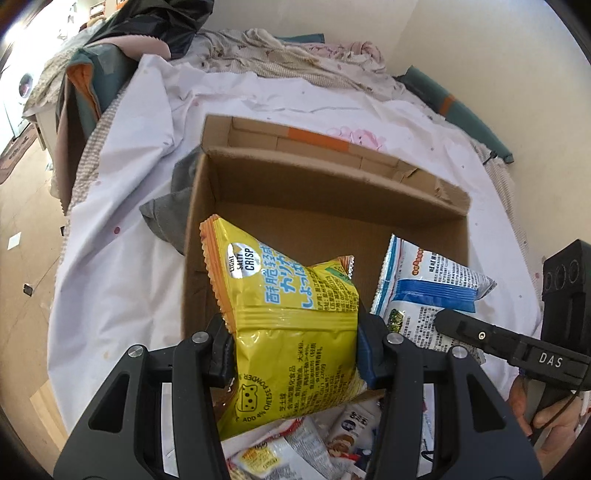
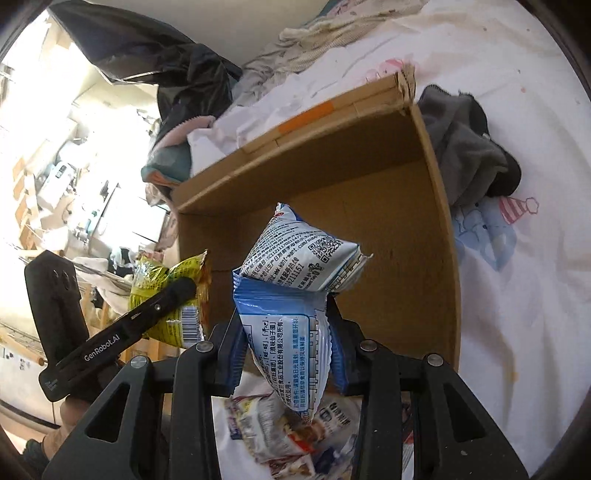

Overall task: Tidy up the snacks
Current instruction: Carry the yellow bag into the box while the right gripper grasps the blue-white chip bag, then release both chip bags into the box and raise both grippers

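Observation:
My left gripper is shut on a yellow snack bag and holds it over the near edge of an open cardboard box. My right gripper is shut on a blue and white snack bag and holds it over the same box. The blue bag also shows in the left wrist view, with the right gripper's body to its right. The yellow bag shows at the left of the right wrist view. The box floor looks bare. Several loose snack packets lie below the grippers.
The box sits on a bed with a white sheet. A grey cloth lies beside the box. Crumpled bedding and a black bag are at the bed's far end. A wooden floor is to the left.

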